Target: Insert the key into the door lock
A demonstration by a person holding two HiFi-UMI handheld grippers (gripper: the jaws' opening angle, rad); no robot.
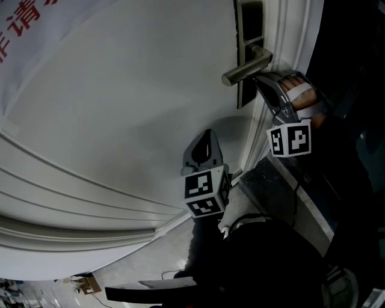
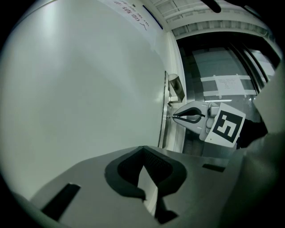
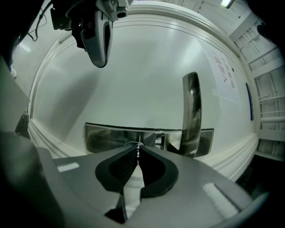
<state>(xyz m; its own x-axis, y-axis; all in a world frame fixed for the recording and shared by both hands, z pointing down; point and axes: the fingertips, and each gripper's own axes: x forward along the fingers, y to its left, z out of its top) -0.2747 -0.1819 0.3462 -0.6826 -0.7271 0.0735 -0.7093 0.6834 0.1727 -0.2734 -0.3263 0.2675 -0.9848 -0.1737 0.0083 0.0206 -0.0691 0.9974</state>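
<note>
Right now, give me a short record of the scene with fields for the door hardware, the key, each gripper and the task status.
Door: white, panelled
Lock plate: metal strip on the door
Lever handle: metal, on the lock plate beside the keyhole
Key: pinched in the right jaws, tip at the keyhole
Right gripper: shut on the key, tips close to the lock plate
Left gripper: jaws together, nothing between them, away from the lock
Task status: key at the lock; insertion depth cannot be told

We see a white sheet with red characters (image 1: 36,30) at the upper left, stepped white mouldings (image 1: 72,204) beside a pale floor (image 1: 153,249), a dark glazed wall (image 2: 222,62) bearing a taped paper notice (image 2: 228,83), and a ceiling strip light (image 3: 227,3).
</note>
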